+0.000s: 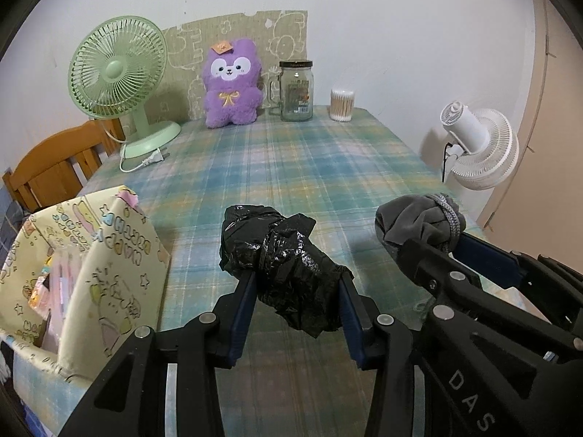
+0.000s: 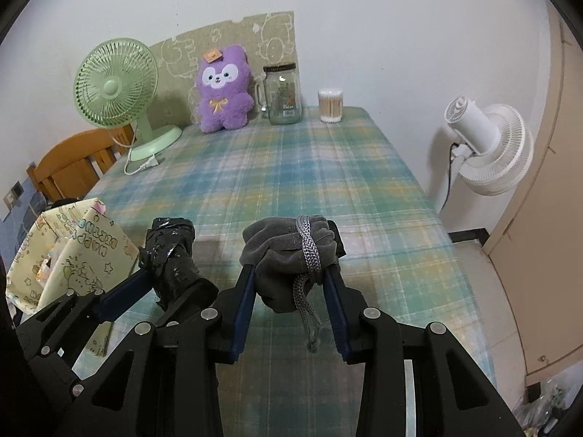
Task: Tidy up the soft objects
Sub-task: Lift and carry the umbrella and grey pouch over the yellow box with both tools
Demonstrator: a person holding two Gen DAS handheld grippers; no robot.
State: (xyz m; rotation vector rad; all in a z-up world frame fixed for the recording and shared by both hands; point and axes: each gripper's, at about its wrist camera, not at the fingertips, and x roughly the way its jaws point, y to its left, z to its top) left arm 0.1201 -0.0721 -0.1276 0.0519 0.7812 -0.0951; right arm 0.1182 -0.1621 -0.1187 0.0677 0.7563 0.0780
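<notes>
Black bundle [image 1: 288, 266]: thin plastic film, crinkled, glossy with glints. Grey bundle [image 2: 291, 255]: soft matt cloth, fleece-like, tied with a braided grey cord [image 2: 309, 251], rough weave. Left gripper [image 1: 297, 284] and right gripper [image 2: 289, 280]: matt black hard plastic, dull metal rivets, smooth blue pads on the jaws. Surface under a woven plaid cloth [image 1: 309, 167], matt, blue-green. Open box [image 1: 91, 266]: printed paper wrap, slight sheen. Purple plush toy [image 1: 233, 83]: fuzzy pile. Jar [image 1: 296, 91]: clear glossy glass, dark lid. Green fan [image 1: 116, 69] and white fan [image 1: 481, 149]: smooth plastic. Chair [image 1: 58, 160]: varnished wood. Wall panel [image 1: 255, 32]: matt cardboard look.
</notes>
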